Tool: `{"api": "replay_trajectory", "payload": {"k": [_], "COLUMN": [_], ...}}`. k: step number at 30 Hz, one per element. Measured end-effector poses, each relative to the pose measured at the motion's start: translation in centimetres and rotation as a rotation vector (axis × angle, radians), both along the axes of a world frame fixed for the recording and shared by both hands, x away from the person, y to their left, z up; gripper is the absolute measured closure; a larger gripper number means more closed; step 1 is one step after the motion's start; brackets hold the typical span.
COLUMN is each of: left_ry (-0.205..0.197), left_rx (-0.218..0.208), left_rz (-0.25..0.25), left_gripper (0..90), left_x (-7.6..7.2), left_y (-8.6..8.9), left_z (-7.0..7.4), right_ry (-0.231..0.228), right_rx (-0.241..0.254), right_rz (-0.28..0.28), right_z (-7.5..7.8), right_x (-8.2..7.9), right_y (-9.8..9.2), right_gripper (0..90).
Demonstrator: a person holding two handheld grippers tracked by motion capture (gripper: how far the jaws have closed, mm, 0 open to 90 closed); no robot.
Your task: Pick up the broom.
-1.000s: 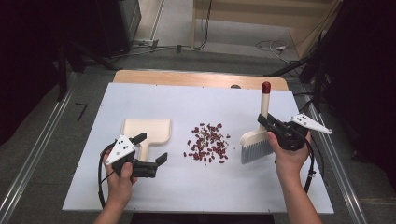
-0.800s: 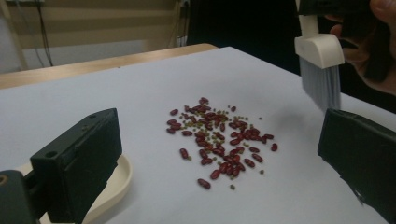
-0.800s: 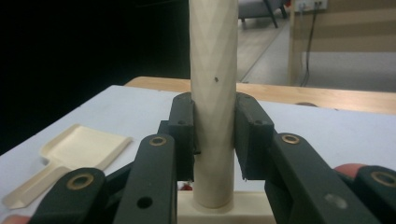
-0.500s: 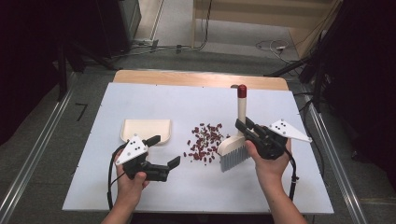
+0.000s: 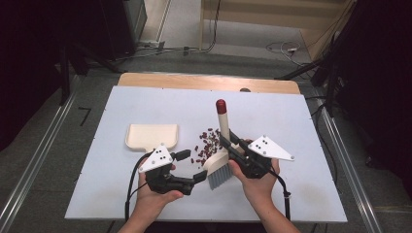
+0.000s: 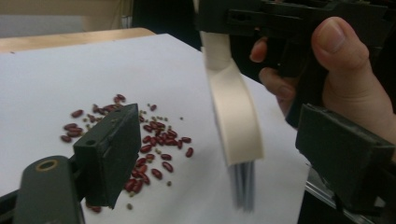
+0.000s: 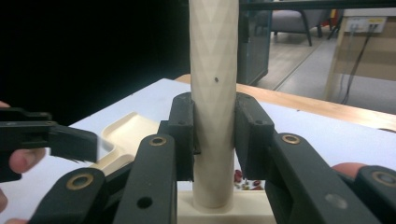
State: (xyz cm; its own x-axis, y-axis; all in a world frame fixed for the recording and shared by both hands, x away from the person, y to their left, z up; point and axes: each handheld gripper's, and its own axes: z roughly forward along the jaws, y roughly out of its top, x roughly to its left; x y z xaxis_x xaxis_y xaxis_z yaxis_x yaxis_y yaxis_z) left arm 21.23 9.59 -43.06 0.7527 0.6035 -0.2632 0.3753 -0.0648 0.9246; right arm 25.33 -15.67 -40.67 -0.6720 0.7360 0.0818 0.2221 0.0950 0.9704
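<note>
On the white table [image 5: 145, 204], high view, the right claw [image 5: 228, 145] grips the stiff, light brush [image 5: 219, 160] by its handle, beans [image 5: 206, 145] at 11 o'clock. Left claw [image 6: 224, 154] view: jaws have just been closing, nothing between. Right claw view: pads [image 7: 184, 135] clamp the handle [image 7: 214, 93] low, a sound hold.

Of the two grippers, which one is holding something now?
The right gripper: its jaws clamp the cream brush by the handle. The left gripper has open jaws with nothing between them.

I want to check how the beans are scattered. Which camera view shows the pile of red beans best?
The high view: it shows the whole spread of red beans on the white table, between dustpan and brush. The left gripper view shows them closer, partly behind a jaw. The right gripper view shows a few beneath the brush handle.
</note>
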Motion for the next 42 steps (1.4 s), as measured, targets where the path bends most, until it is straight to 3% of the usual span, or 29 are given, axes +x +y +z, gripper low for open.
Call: {"api": "replay_trajectory", "payload": {"k": [3,6,20,24,31,33,38,42], "left_ry": [0.023,0.054,0.134,0.136,0.134,0.131,0.109,0.073], "left_rx": [0.007,0.049,0.032,0.038,0.088,0.091,0.103,0.134], "left_rz": [-0.016,-0.009,-0.016,-0.009,0.014,0.013,-0.015,-0.034], "left_gripper": [21.6,29.7,56.5,65.1,68.0,68.1,68.2,68.2], "left_x": [-0.1,-0.1,0.3,0.2,0.3,0.4,1.1,1.5], "left_y": [-0.8,-1.7,-2.2,-2.3,-2.1,-2.0,0.0,1.3], "left_z": [-0.1,-0.3,-0.9,-0.9,-0.9,-0.9,-0.8,-0.7], "right_ry": [0.000,-0.006,-0.052,-0.063,-0.038,-0.034,-0.038,-0.021], "right_rx": [-0.005,-0.008,-0.025,-0.029,-0.036,-0.041,-0.048,-0.050], "right_rz": [0.010,0.033,0.068,0.048,0.051,0.068,0.149,0.214], "right_z": [-0.1,-0.2,-0.1,-0.1,-0.3,-0.2,0.6,1.3], "right_x": [-0.3,-0.9,-2.5,-2.6,-2.4,-2.2,-1.6,-0.8], "right_y": [0.5,1.3,3.0,3.1,3.2,3.1,2.2,1.0], "right_gripper": [69.8,69.8,69.7,69.7,69.0,68.1,50.3,48.6]}}
